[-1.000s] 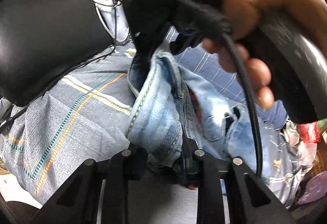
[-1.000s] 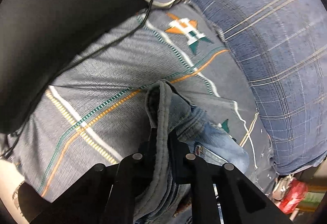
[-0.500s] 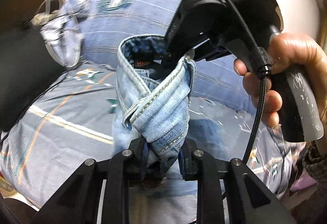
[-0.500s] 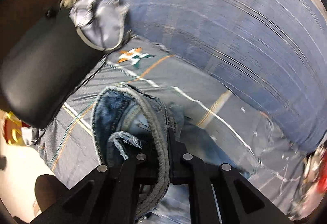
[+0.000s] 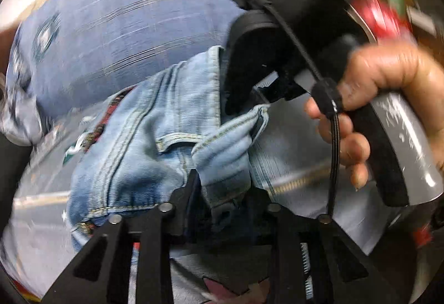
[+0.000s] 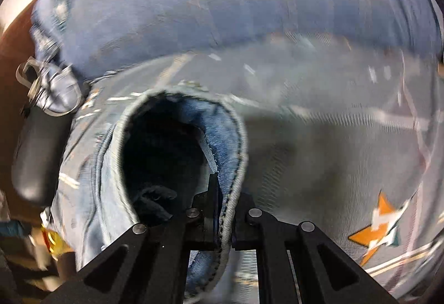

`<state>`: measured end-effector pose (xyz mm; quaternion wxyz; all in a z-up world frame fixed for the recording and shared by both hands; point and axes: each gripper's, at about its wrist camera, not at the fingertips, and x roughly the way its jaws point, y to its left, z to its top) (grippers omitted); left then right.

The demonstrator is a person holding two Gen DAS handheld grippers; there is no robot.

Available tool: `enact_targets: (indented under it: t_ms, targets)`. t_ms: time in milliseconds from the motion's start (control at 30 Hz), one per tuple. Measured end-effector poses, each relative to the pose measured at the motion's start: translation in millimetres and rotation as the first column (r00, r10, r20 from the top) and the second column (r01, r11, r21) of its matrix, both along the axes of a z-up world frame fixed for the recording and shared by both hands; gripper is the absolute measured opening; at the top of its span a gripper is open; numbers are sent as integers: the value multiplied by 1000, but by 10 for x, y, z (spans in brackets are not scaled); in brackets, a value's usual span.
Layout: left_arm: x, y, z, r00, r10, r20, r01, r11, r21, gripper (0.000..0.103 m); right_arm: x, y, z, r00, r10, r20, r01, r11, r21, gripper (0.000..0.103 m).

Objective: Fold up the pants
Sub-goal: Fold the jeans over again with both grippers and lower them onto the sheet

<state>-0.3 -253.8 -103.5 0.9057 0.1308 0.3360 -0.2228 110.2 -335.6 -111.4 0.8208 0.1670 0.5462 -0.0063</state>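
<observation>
Black fingers (image 5: 183, 193), silver screws; grey handle, braided black cable (image 5: 333, 154).

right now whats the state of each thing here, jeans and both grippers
jeans: lifted off the bedspread, bunched, waistband gaping open
left gripper: jaws just opened a little, thick denim fold between its fingers
right gripper: shut on the waistband edge
bedspread: spread underneath, blurred

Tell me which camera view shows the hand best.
The left wrist view: the hand wraps the handle of the right tool, which grips the jeans. The right wrist view shows no hand, only jeans.
</observation>
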Motion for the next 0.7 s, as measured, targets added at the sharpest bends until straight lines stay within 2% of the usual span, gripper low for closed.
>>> enact_targets:
  t_ms: [33,67,100,133,200,300,400,433,500,567,600,633,700]
  targets:
    - [-83,-88,-48,998,-28,48,24,997,74,34,-47,-89,-104,1000,-24,-4,24,1000,17,23]
    - [-153,-111,-55,996,-56,70,49,993,107,42,-91,-164,-157,999,-47,-7,47,998,31,42]
    - [-222,-100,-32,993,-98,69,90,989,113,52,-150,-236,-186,997,-76,-1,76,996,57,50]
    - [-281,-72,1,989,-139,50,133,986,102,56,-215,-312,-180,995,-96,10,95,991,94,63]
    - [-453,66,122,973,-230,16,229,971,63,58,-327,-420,-110,993,-112,26,106,983,150,66]
    - [-748,363,326,941,-338,13,338,941,8,58,-505,-534,194,987,-133,88,125,988,89,66]
    - [-843,743,508,929,-371,-4,370,925,-86,58,-653,-577,524,974,-153,168,146,988,52,66]
    - [-798,861,552,932,-363,-18,358,925,-127,58,-697,-561,667,967,-155,202,148,988,53,66]
    - [-611,1107,649,954,-297,-46,282,937,-208,58,-744,-443,894,953,-144,266,129,989,71,66]
    - [-335,1314,703,983,-168,-75,142,950,-277,59,-741,-236,1049,947,-105,305,72,991,115,66]
    - [-177,1386,702,990,-105,-95,72,952,-299,59,-696,-123,1067,948,-80,307,35,988,148,66]
    - [-4,1482,688,991,-42,-127,-3,943,-333,59,-671,-40,1045,951,-61,304,6,984,178,66]
    - [272,1593,626,981,14,-195,-95,905,-415,59,-547,162,926,958,-25,285,-49,967,248,66]
